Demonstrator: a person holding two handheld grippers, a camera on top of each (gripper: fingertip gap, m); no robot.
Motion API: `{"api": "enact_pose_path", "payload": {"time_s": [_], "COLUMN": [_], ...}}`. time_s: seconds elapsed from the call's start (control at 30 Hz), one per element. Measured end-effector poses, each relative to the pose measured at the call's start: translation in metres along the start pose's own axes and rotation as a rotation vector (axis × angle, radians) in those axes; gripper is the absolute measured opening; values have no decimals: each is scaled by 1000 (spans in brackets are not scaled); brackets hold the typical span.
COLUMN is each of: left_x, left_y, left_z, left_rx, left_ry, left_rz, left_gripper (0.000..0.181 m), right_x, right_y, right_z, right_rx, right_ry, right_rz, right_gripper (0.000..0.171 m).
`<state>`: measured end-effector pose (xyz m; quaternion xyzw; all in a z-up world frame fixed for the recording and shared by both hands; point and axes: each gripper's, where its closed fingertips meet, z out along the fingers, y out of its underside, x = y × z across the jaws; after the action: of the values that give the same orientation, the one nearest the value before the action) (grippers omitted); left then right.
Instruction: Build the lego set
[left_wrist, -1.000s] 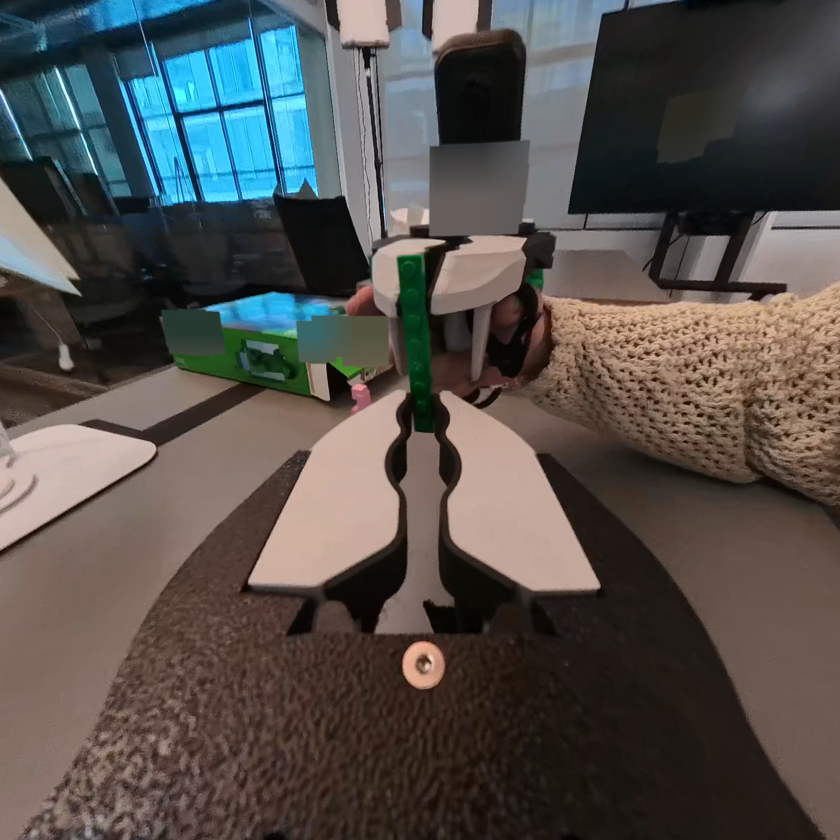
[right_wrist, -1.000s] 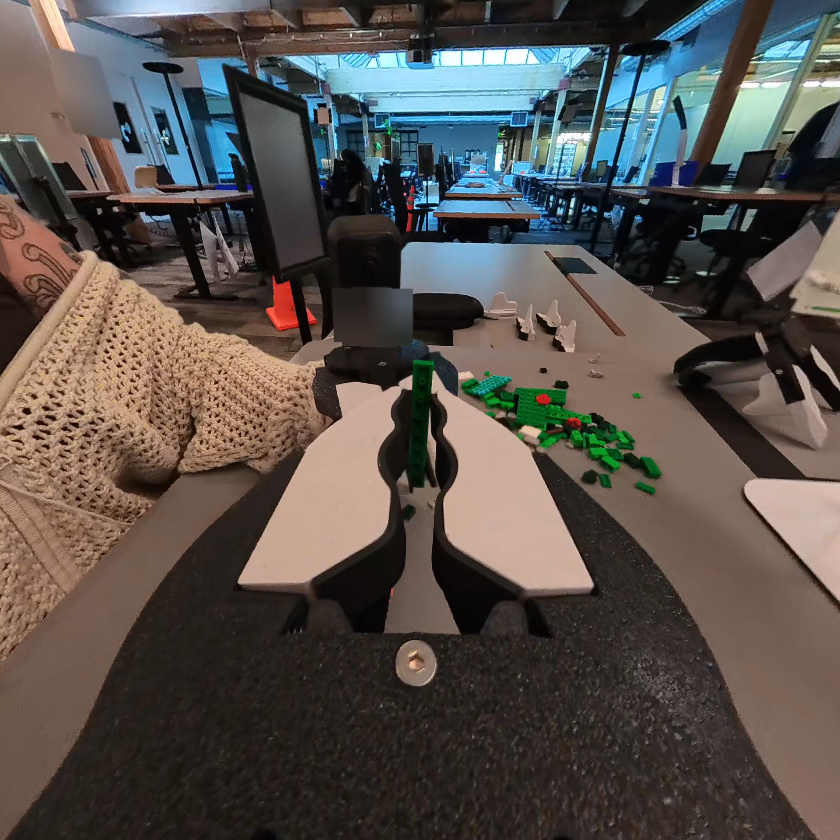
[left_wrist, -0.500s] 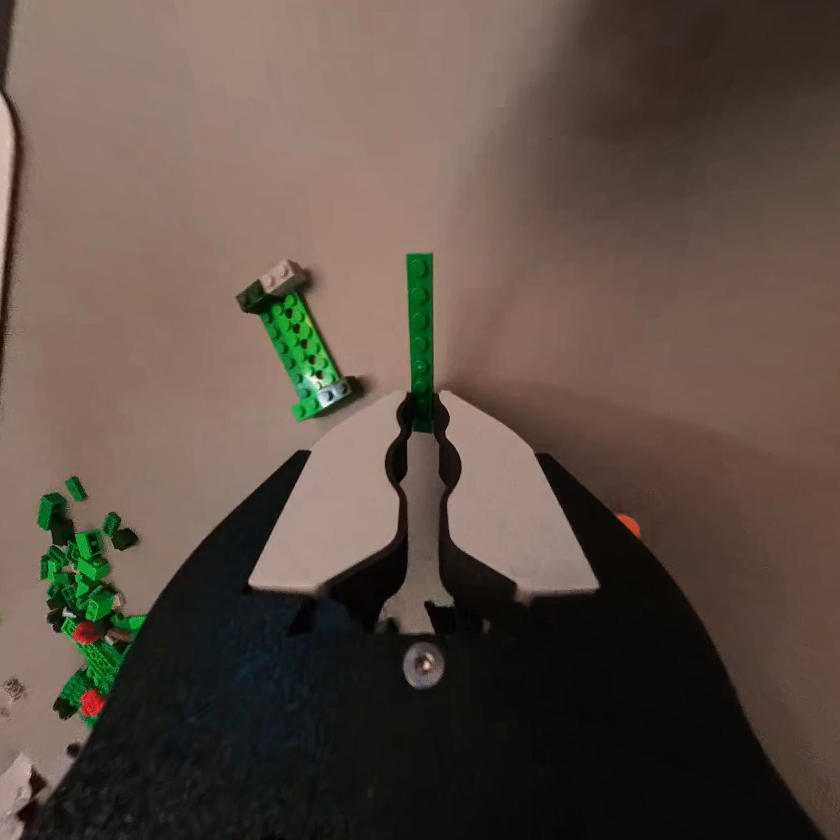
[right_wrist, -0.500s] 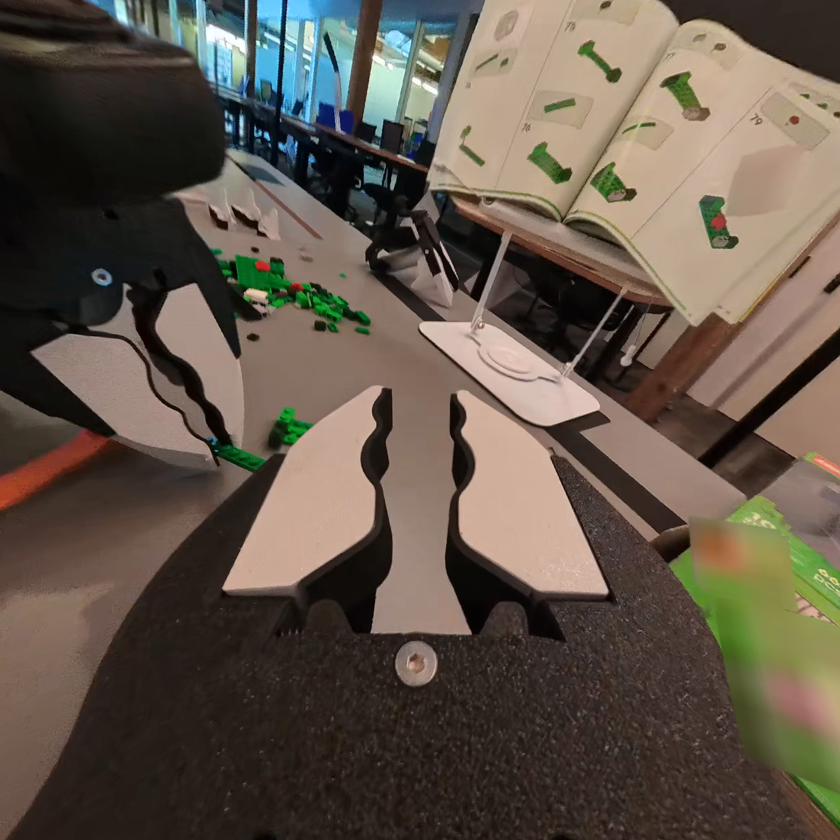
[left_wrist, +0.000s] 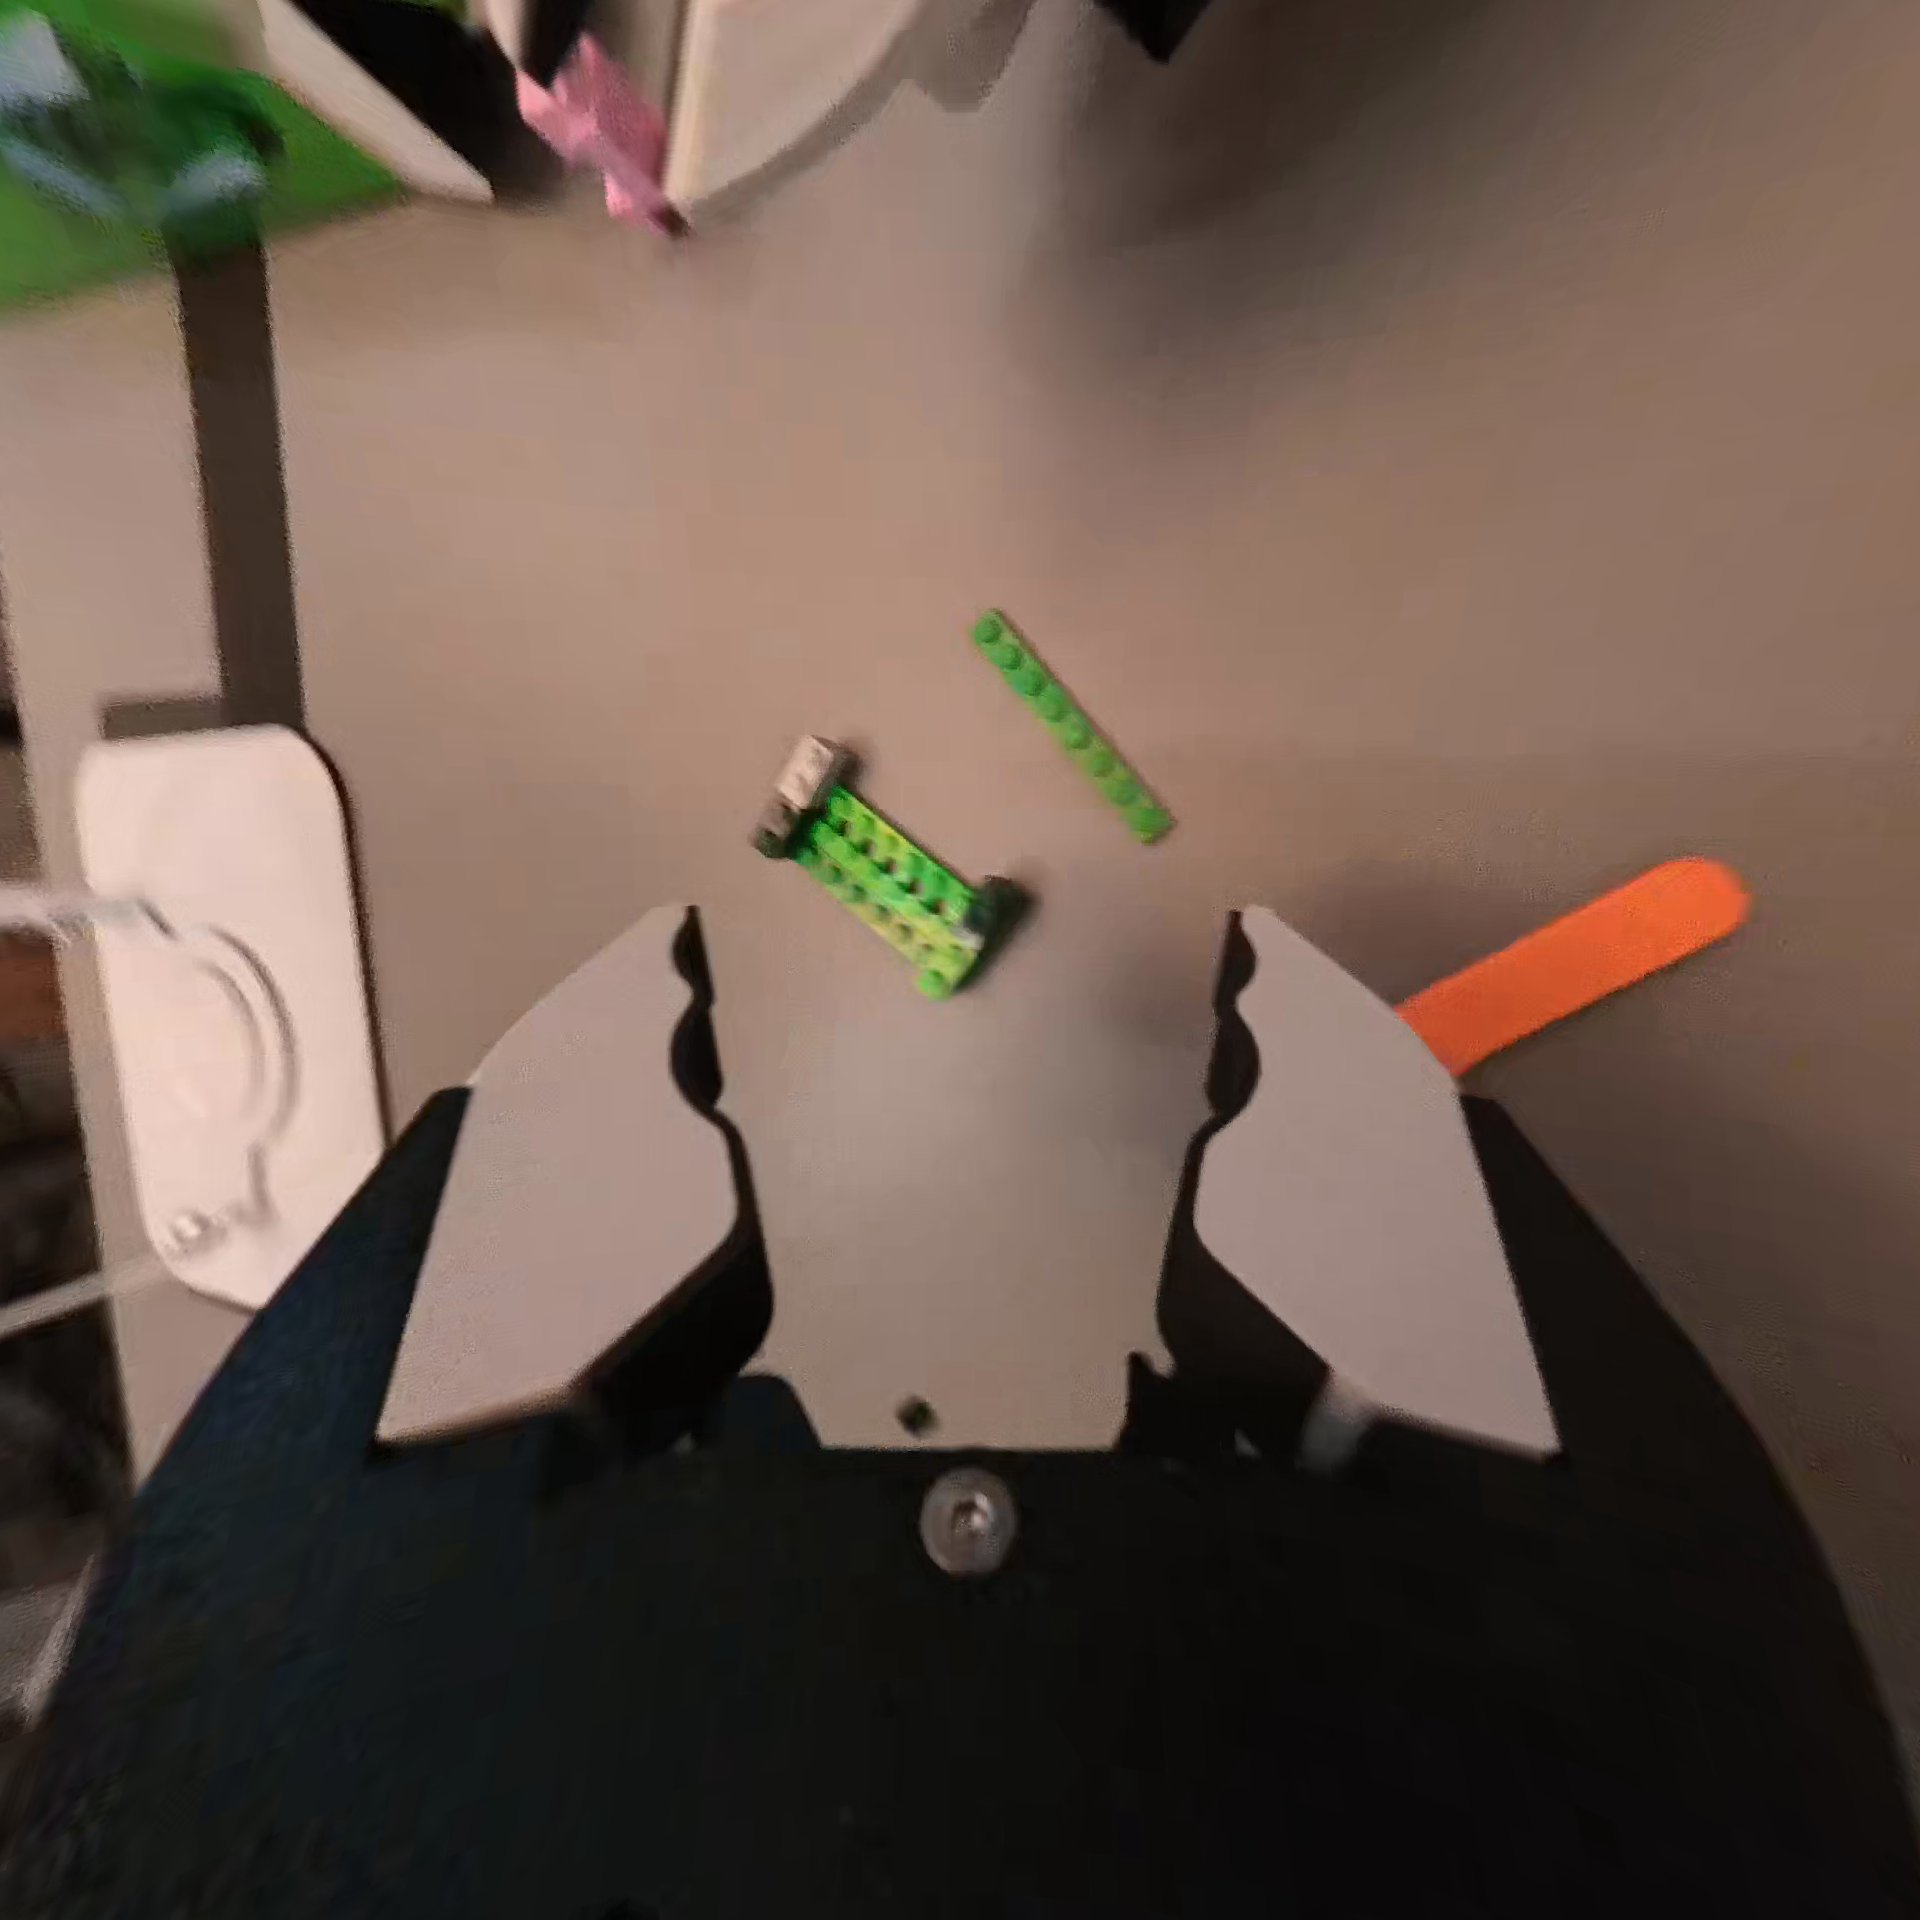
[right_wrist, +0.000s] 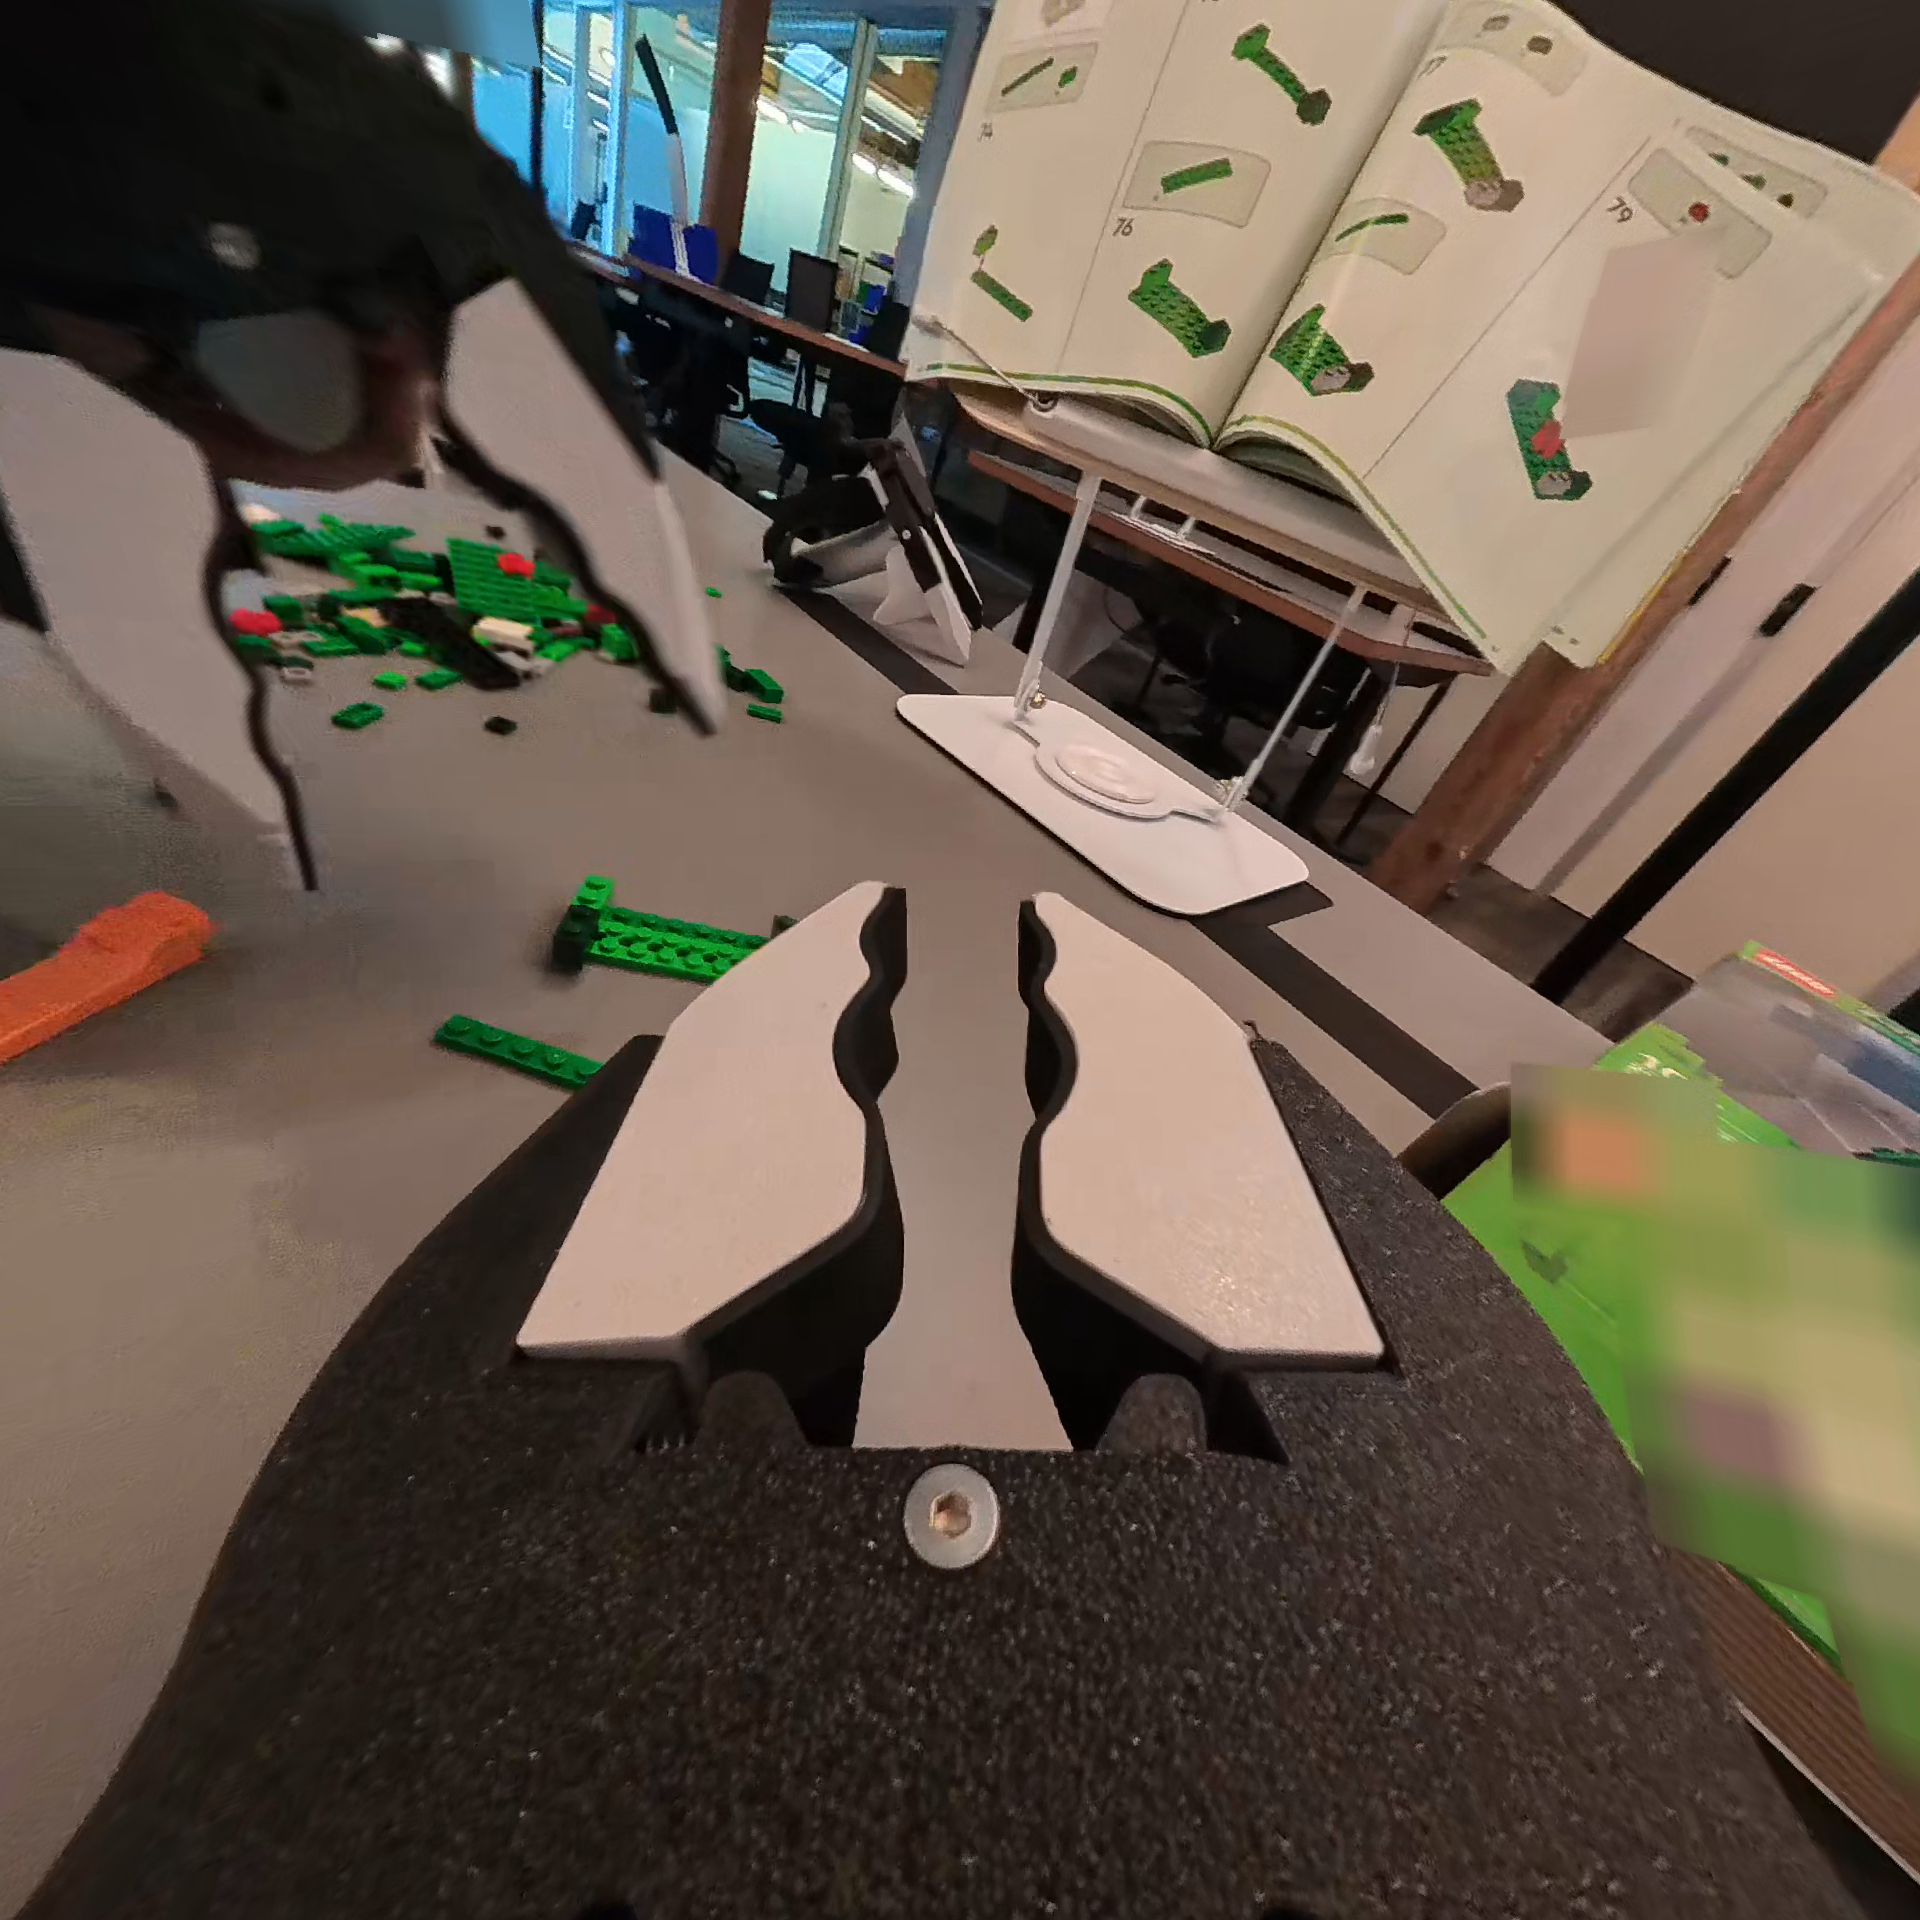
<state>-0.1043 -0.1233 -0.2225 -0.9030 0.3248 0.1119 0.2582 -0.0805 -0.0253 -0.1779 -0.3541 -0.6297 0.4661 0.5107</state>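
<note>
A long thin green plate (left_wrist: 1070, 724) lies flat on the grey table, free of both grippers. Just left of it lies a short green studded assembly (left_wrist: 894, 883) with grey and dark end pieces. My left gripper (left_wrist: 961, 920) is wide open and empty, hovering above the assembly. In the right wrist view the plate (right_wrist: 514, 1049) and the assembly (right_wrist: 655, 940) lie left of my right gripper (right_wrist: 961, 896), which is open a little and empty, low over the table. The left gripper (right_wrist: 509, 800) hangs above them. A pink piece (left_wrist: 603, 135) shows by the right gripper's fingers; contact is unclear.
An orange tool (left_wrist: 1579, 961) lies right of the plate. A pile of loose green bricks (right_wrist: 436, 613) lies farther back. An open instruction booklet (right_wrist: 1351, 239) rests on a white stand base (right_wrist: 1101, 810). A green box (right_wrist: 1766, 1195) is at the right edge. One gripper's finger ends stand about 11 centimetres off the other's. The plate (right_wrist: 514, 1049) lies some 5 centimetres from my left tips, 11 centimetres from my right tips. My left wrist view (left_wrist: 1102, 765) looks at it from another angle. The pink piece (left_wrist: 603, 135) sits 10 centimetres or so from the ends of my right fingers.
My left gripper has opened and let go of the long green plate, which now lies on the table, and it has drawn back. The right gripper, which let go earlier, stays slightly open.
</note>
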Motion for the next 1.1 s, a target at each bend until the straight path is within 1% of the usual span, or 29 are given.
{"api": "enact_pose_path", "payload": {"time_s": [0.03, 0.1, 0.2, 0.3, 0.4, 0.5, 0.63, 0.83, 0.93, 1.03, 1.1], "left_x": [-7, -11, -12, -14, -16, -21, -23, -16, -16, -15, -15], "left_y": [-2, -1, 17, 19, 16, 17, 22, 29, 30, 31, 32], "left_z": [3, 12, 30, 41, 48, 53, 55, 55, 54, 53, 52], "left_rx": [38, 77, -34, -41, -8, 6, -23, -72, -71, -71, -67], "left_ry": [14, 86, 204, 284, 355, 364, 425, 540, 556, 551, 537], "left_rz": [61, 204, 354, 457, 489, 576, 592, 550, 511, 492, 457], "left_gripper": [103, 105, 110, 109, 102, 93, 90, 76, 75, 70, 70], "right_x": [-1, -4, -7, -10, -8, -6, -3, -1, -1, -3, -6], "right_y": [0, 1, 1, 1, 2, 2, 1, 1, 2, 3, 3], "right_z": [0, -1, -4, -6, -8, -10, -11, -11, -11, -10, -10], "right_rx": [-5, -16, -25, -21, -30, -26, -20, -16, -20, -28, -29], "right_ry": [7, 21, 37, 39, 56, 72, 81, 84, 81, 77, 60], "right_rz": [-11, -33, -58, -71, -69, -57, -34, -15, -20, -30, -43], "right_gripper": [20, 19, 17, 15, 15, 15, 14, 14, 14, 14, 14]}}
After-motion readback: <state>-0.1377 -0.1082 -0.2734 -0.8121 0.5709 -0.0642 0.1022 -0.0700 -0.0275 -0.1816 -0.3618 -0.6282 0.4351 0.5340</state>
